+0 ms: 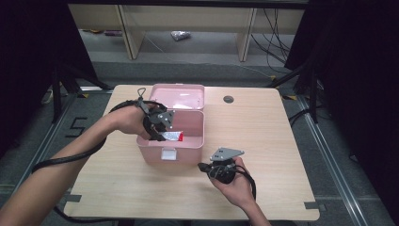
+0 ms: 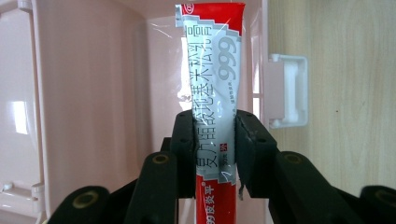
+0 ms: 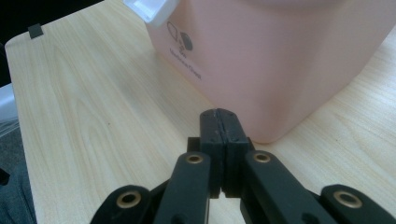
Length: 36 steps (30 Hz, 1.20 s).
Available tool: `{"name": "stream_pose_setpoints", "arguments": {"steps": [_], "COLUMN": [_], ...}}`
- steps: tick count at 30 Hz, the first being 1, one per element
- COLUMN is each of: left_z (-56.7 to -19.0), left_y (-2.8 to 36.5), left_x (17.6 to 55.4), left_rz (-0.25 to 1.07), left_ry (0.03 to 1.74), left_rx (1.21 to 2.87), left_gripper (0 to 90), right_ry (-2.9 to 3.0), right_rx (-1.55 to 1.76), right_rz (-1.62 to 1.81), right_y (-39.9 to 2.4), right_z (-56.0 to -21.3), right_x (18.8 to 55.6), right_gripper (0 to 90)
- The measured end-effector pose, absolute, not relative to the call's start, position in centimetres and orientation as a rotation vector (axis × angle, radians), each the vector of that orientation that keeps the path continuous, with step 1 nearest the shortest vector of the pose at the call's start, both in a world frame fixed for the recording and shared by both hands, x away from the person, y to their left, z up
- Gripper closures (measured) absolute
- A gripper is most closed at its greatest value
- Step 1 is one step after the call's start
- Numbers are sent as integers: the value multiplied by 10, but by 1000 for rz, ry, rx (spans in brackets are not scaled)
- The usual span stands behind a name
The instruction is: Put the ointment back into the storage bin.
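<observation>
At the left of the high view, the left gripper (image 1: 162, 134) reaches down into an open pink plastic box (image 1: 188, 155), glossy and rounded at its corners, its lid (image 1: 181, 96) tipped back and a white latch (image 1: 168, 154) on its front wall. The box stands on a pale wood-grain table (image 1: 263, 127). In the left gripper view the black jaws pinch a flat red, white and silver ointment tube (image 2: 212, 107) around its middle; the pads (image 2: 184, 140) press both long edges, and the crimped end sticks out beyond them over the box's inside. Farther right, the right gripper (image 1: 207, 166) lies low on the table just beside the box's front corner, its jaws pressed together on nothing.
</observation>
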<state>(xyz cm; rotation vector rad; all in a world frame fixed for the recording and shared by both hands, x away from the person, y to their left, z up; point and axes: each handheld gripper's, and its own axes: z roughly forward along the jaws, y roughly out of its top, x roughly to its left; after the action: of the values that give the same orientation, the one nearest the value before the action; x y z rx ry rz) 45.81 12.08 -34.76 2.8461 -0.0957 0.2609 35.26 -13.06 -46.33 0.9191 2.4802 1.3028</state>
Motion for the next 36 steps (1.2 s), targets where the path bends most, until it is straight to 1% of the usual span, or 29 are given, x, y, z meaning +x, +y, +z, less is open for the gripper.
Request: {"name": "stream_pose_setpoints", "arguments": {"steps": [36], "left_z": [-367], "left_y": [111], "left_x": [478], "left_rz": [198], "left_ry": [-77], "left_rx": [2887], "left_gripper": [704], "right_ry": [2479], "right_rx": [924], "right_rz": [1301], "right_y": [-132], "right_z": [-463], "right_x": [352], "right_gripper": [900]}}
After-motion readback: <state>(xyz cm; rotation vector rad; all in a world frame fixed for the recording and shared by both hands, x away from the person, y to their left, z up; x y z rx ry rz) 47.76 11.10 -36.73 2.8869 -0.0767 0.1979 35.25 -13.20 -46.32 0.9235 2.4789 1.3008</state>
